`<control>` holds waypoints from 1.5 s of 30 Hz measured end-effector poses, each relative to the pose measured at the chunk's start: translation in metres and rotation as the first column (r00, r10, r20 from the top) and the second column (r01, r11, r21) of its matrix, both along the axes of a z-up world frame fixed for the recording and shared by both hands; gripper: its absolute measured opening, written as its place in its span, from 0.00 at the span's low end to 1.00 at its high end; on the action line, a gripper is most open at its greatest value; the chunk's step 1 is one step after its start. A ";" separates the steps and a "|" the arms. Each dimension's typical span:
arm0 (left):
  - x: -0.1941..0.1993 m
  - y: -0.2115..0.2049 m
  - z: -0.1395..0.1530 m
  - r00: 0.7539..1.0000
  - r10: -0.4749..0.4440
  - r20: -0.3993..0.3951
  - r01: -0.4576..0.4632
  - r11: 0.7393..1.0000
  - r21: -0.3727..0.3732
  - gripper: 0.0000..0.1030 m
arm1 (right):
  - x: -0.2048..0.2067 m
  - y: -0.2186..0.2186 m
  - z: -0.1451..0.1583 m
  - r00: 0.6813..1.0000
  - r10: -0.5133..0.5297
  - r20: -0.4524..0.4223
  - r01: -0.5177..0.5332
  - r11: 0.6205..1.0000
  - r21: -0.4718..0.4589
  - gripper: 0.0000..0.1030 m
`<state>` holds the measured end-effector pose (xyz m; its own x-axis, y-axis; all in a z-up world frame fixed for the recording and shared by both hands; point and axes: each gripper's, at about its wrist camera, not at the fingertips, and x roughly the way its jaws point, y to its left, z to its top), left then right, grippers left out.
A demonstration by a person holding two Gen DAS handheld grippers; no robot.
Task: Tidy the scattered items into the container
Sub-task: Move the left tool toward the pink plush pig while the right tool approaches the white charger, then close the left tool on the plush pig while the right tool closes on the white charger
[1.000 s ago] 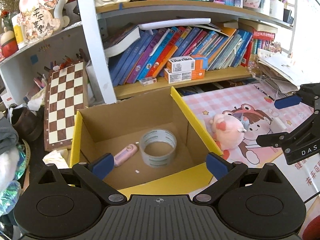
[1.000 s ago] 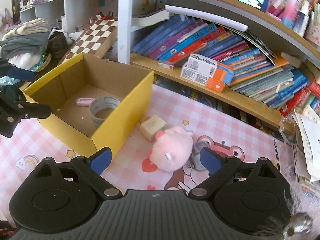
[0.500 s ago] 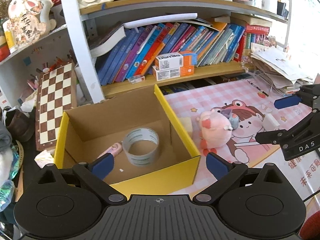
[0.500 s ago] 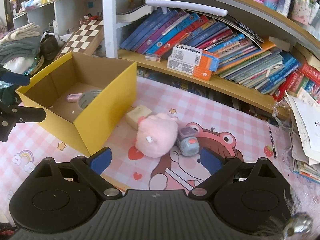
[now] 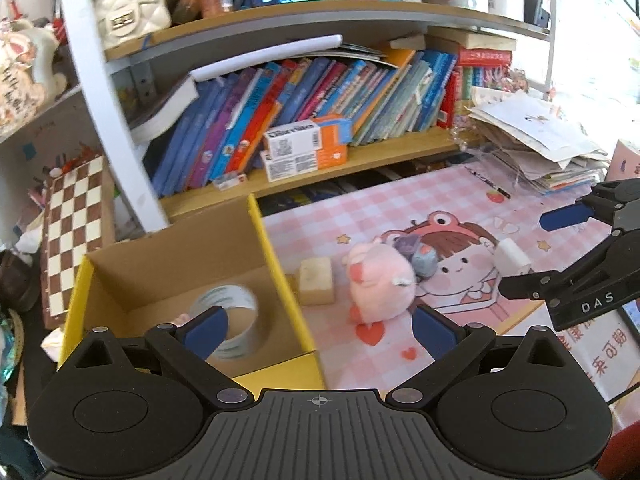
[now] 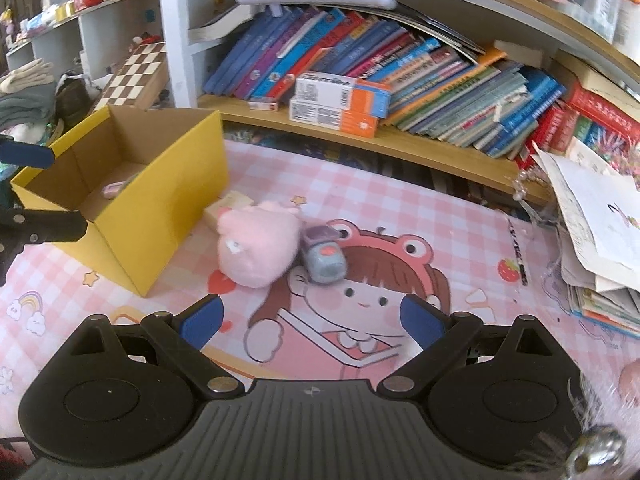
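Observation:
A yellow cardboard box (image 5: pixel 280 248) (image 6: pixel 168 192) stands on the pink mat and holds a tape roll (image 5: pixel 228 312) and a pink stick-shaped item (image 6: pixel 114 188). A pink plush toy (image 5: pixel 378 280) (image 6: pixel 258 242) lies right of the box, with a beige block (image 5: pixel 316 282) (image 6: pixel 230 204) between them and a small grey-blue toy car (image 5: pixel 424 260) (image 6: pixel 324 258) touching the plush. A small white block (image 5: pixel 512 256) lies further right. My left gripper (image 5: pixel 320 326) is open and empty above the box's front right corner. My right gripper (image 6: pixel 310 316) (image 5: pixel 532 256) is open and empty, near the white block.
A bookshelf (image 6: pixel 360 136) full of books runs along the back of the mat. A loose paper stack (image 6: pixel 592 216) sits at the right. A chessboard (image 5: pixel 72 224) leans left of the box. A pen (image 6: pixel 516 252) lies on the mat near the papers.
Both grippers have shifted right and back, away from the box. The plush, car and beige block now sit more central in both views. Both grippers stay open.

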<state>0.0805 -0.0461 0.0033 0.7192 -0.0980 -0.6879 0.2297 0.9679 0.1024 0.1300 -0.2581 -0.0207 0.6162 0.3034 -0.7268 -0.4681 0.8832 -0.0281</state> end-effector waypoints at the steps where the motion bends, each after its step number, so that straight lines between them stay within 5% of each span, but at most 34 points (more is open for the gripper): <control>1: 0.001 -0.004 0.000 1.000 -0.007 -0.001 0.007 1.000 0.002 0.97 | 0.001 -0.004 -0.001 1.000 -0.008 -0.001 0.008 1.000 0.002 0.93; 21: 0.021 -0.076 -0.022 0.994 -0.104 -0.022 0.104 0.994 0.027 0.97 | 0.015 -0.054 -0.031 0.986 -0.165 -0.029 0.166 0.986 0.027 0.93; 45: 0.053 -0.094 -0.077 0.987 -0.105 -0.119 0.113 0.992 0.055 0.97 | 0.039 -0.065 -0.072 0.973 -0.216 -0.076 0.217 0.976 0.003 0.91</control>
<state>0.1331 -0.1405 -0.0739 0.6216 -0.1263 -0.7731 0.3473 0.9290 0.1275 0.1688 -0.3228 -0.0927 0.6124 0.1769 -0.7705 -0.2658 0.9640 0.0101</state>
